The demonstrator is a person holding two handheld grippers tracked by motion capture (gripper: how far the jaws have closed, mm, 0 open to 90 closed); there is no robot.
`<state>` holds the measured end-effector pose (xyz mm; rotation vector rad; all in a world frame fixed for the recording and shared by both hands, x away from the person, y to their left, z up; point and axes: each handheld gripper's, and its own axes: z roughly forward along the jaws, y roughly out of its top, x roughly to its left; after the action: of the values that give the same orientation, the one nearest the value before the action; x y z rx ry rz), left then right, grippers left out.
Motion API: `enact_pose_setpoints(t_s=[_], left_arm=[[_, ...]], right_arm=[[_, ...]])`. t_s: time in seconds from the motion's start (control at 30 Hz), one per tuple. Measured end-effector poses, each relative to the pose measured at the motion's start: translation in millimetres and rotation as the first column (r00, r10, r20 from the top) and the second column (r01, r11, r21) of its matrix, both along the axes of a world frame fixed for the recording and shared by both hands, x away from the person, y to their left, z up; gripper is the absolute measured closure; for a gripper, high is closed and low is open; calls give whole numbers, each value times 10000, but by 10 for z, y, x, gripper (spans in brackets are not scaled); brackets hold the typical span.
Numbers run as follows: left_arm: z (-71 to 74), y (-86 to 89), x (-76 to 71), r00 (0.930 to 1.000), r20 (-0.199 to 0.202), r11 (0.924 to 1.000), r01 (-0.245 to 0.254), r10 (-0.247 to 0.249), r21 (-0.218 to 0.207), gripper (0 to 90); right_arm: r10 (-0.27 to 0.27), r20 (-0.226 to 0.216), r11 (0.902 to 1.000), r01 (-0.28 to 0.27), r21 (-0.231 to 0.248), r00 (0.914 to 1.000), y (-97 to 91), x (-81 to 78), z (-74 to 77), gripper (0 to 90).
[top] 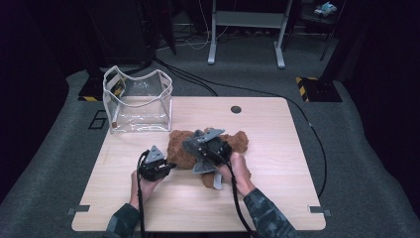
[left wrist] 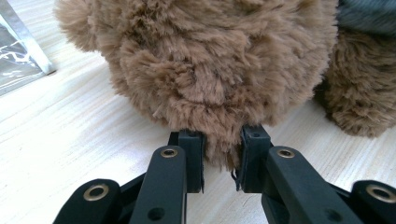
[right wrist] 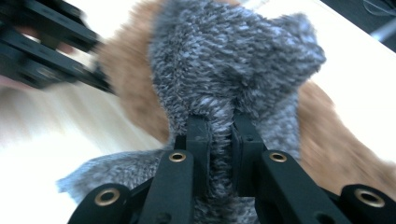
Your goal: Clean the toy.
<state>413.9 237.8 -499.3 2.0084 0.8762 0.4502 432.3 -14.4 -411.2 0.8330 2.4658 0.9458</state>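
- The brown teddy bear (top: 185, 148) lies on the surface (top: 277, 163), near the clear bag (top: 138, 101).
- The left claw (left wrist: 220, 161) pinches the bear's fur.
- The right claw (right wrist: 219, 140) grips the grey knitted cloth (right wrist: 224, 70) on the bear.

high view: overhead, far | tool views: close | shared: plush bear (top: 184, 146)

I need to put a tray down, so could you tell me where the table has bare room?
Bare: the right side beyond the brown plush toy, the near edge beside the forearms, and the far right around the round hole. Crowded: the far left, with the clear bag.
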Motion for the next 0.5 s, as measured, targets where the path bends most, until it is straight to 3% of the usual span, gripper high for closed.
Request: enact_pose_setpoints(t_s=[0.1, 0.2, 0.37, 0.5], left_arm=[[10, -11, -1, 10000, 18, 10000, 27, -27, 42, 756], [14, -15, 3, 10000, -6, 10000, 27, -27, 45, 756], [17, -22, 3, 10000, -6, 10000, -15, 15, -36, 757], [22, -6, 12, 10000, -56, 9999, 79, -79, 63, 757]], right_arm=[[-346, 39, 9987, 344, 372, 9994, -142, 16, 27, 807], [-178, 59, 9962, 173, 849, 9998, -121, -35, 106, 806], [963, 54, 9878, -962, 1224, 9953, 189, -150, 162, 804], [1585, -39, 9815, -1572, 1093, 9873, 468, -198, 72, 803]])
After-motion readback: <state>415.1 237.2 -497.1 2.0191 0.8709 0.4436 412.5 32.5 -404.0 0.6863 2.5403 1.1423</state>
